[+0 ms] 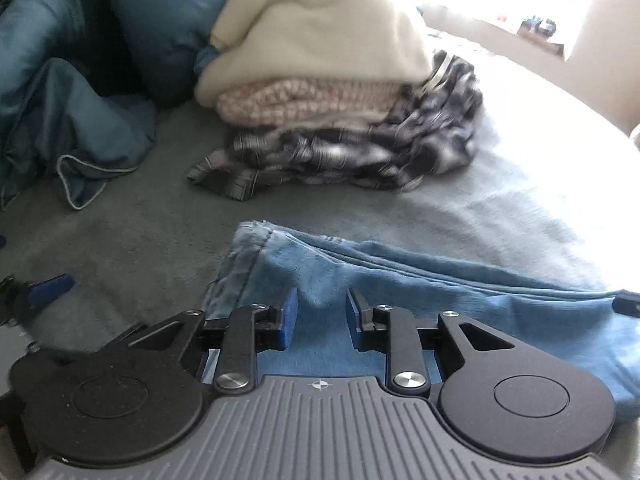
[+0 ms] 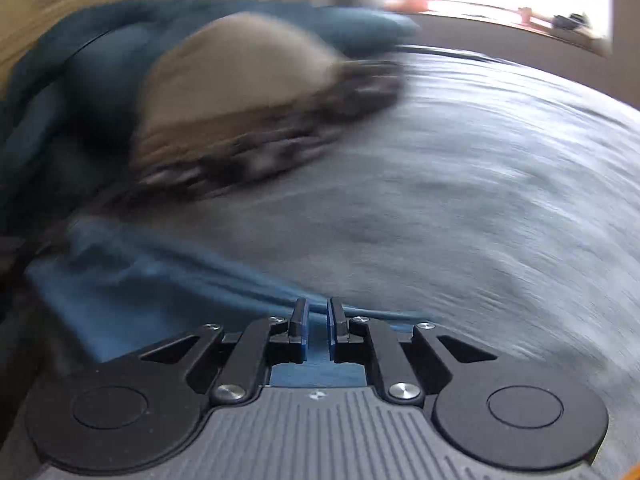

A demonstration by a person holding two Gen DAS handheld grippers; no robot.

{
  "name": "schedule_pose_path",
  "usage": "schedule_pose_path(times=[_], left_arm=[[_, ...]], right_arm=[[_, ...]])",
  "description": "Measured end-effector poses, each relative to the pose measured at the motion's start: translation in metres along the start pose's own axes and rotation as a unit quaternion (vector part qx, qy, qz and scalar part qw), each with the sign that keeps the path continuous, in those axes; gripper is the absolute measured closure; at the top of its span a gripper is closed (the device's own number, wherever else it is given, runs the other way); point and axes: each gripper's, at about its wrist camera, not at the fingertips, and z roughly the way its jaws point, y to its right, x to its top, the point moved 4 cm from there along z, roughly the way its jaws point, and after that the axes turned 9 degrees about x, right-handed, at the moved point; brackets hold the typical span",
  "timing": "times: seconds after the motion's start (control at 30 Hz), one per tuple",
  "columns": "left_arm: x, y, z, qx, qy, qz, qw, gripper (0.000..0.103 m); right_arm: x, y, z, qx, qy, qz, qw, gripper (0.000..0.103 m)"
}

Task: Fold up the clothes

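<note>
- My left gripper (image 1: 321,316) has its jaws parted, the blue pads (image 1: 289,318) standing clear on either side of a rise in the blue fleece garment (image 1: 400,280); cloth sits in the gap, but I see neither pad pressing on it, so I call this one released.
- My right gripper (image 2: 317,330) has its jaws drawn close, with only a narrow slot between them. An edge fold of the same blue garment (image 2: 168,284) runs right up to the tips, yet this view is smeared by blur and I cannot tell if the pads are actually pinching it.
- The blue garment lies spread on the grey bed cover (image 1: 132,240), stretching from under my left gripper off to the right, its stitched hem at the far left corner.
- In the left view the tip of the other gripper (image 1: 628,300) shows at the right edge, at the garment's far end.
- Further out on the cover stands a pile: a cream fleece (image 1: 320,36) on top, a pinkish knit (image 1: 304,98) under it, and a rumpled black-and-white plaid garment (image 1: 360,156) at the bottom.
- Teal bedding (image 1: 60,92) is bunched to the left of the pile.
- Bright window light washes out the far right of both views.
</note>
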Motion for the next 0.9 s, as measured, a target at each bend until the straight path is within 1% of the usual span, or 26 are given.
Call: schedule_pose_path(times=[0.03, 0.07, 0.1, 0.13, 0.17, 0.2, 0.23, 0.27, 0.3, 0.37, 0.4, 0.43, 0.47, 0.5, 0.53, 0.6, 0.63, 0.67, 0.7, 0.73, 0.8, 0.87, 0.9], left_arm=[[0.000, -0.001, 0.011, 0.015, -0.005, -0.003, 0.9999, 0.077], [0.000, -0.004, 0.020, 0.027, -0.009, -0.010, 0.9996, 0.077], [-0.001, -0.009, 0.025, 0.026, -0.012, -0.027, 0.9992, 0.080], [-0.002, -0.014, 0.030, 0.026, -0.015, -0.045, 0.9986, 0.081], [-0.002, -0.018, 0.034, 0.026, -0.017, -0.059, 0.9978, 0.081], [-0.002, -0.018, 0.033, 0.026, -0.016, -0.062, 0.9976, 0.081], [-0.002, -0.018, 0.032, 0.027, -0.016, -0.064, 0.9975, 0.081], [-0.003, -0.018, 0.032, 0.027, -0.015, -0.061, 0.9976, 0.081], [-0.003, -0.018, 0.032, 0.027, -0.014, -0.060, 0.9977, 0.080], [-0.004, -0.018, 0.032, 0.028, -0.013, -0.058, 0.9978, 0.080], [-0.004, -0.018, 0.033, 0.028, -0.013, -0.057, 0.9979, 0.080], [-0.004, -0.018, 0.033, 0.028, -0.012, -0.056, 0.9979, 0.080], [-0.005, -0.018, 0.032, 0.027, -0.012, -0.056, 0.9980, 0.080], [-0.005, -0.019, 0.032, 0.025, -0.012, -0.056, 0.9981, 0.080], [-0.005, -0.019, 0.032, 0.023, -0.011, -0.055, 0.9981, 0.080], [-0.006, -0.020, 0.033, 0.019, -0.011, -0.054, 0.9983, 0.080], [-0.006, -0.020, 0.033, 0.018, -0.010, -0.053, 0.9984, 0.080], [-0.006, -0.020, 0.033, 0.017, -0.010, -0.052, 0.9984, 0.080], [-0.006, -0.020, 0.033, 0.015, -0.010, -0.052, 0.9985, 0.080], [-0.006, -0.020, 0.033, 0.014, -0.010, -0.051, 0.9985, 0.080], [-0.005, -0.019, 0.033, 0.016, -0.011, -0.047, 0.9987, 0.080], [-0.004, -0.018, 0.032, 0.018, -0.013, -0.042, 0.9989, 0.080], [-0.004, -0.018, 0.032, 0.019, -0.015, -0.041, 0.9989, 0.080]], right_arm=[[0.001, -0.003, 0.015, 0.010, -0.014, -0.010, 1.000, 0.093], [0.002, -0.005, 0.026, 0.007, -0.024, -0.014, 1.000, 0.093], [0.002, 0.002, 0.037, -0.007, -0.030, -0.006, 1.000, 0.098], [0.002, 0.015, 0.044, -0.022, -0.027, 0.018, 0.999, 0.099], [0.002, 0.032, 0.043, -0.037, -0.016, 0.061, 0.997, 0.100], [0.002, 0.049, 0.039, -0.052, -0.003, 0.109, 0.993, 0.099], [0.003, 0.061, 0.030, -0.065, 0.013, 0.146, 0.987, 0.096], [0.004, 0.067, 0.019, -0.067, 0.029, 0.165, 0.984, 0.092], [0.004, 0.066, 0.009, -0.056, 0.041, 0.170, 0.983, 0.092], [0.005, 0.046, -0.003, -0.006, 0.044, 0.136, 0.990, 0.092], [0.003, 0.032, -0.006, 0.021, 0.034, 0.105, 0.994, 0.092], [-0.002, 0.017, -0.007, 0.039, 0.018, 0.066, 0.997, 0.092], [-0.010, 0.007, -0.008, 0.040, 0.004, 0.025, 0.999, 0.093], [-0.020, 0.008, -0.008, 0.022, -0.008, 0.004, 1.000, 0.093], [-0.029, 0.022, -0.014, 0.001, -0.009, 0.030, 1.000, 0.093], [-0.047, 0.061, -0.030, -0.040, -0.002, 0.116, 0.992, 0.100], [-0.050, 0.066, -0.041, -0.049, 0.009, 0.137, 0.989, 0.098], [-0.051, 0.066, -0.053, -0.054, 0.024, 0.146, 0.987, 0.090], [-0.051, 0.066, -0.065, -0.059, 0.039, 0.156, 0.985, 0.090], [-0.048, 0.055, -0.071, -0.047, 0.044, 0.145, 0.987, 0.090], [-0.043, 0.013, -0.069, -0.007, 0.036, 0.082, 0.996, 0.090], [-0.040, -0.027, -0.063, 0.028, 0.022, 0.013, 0.999, 0.090], [-0.046, -0.038, -0.059, 0.027, 0.007, -0.012, 1.000, 0.090]])
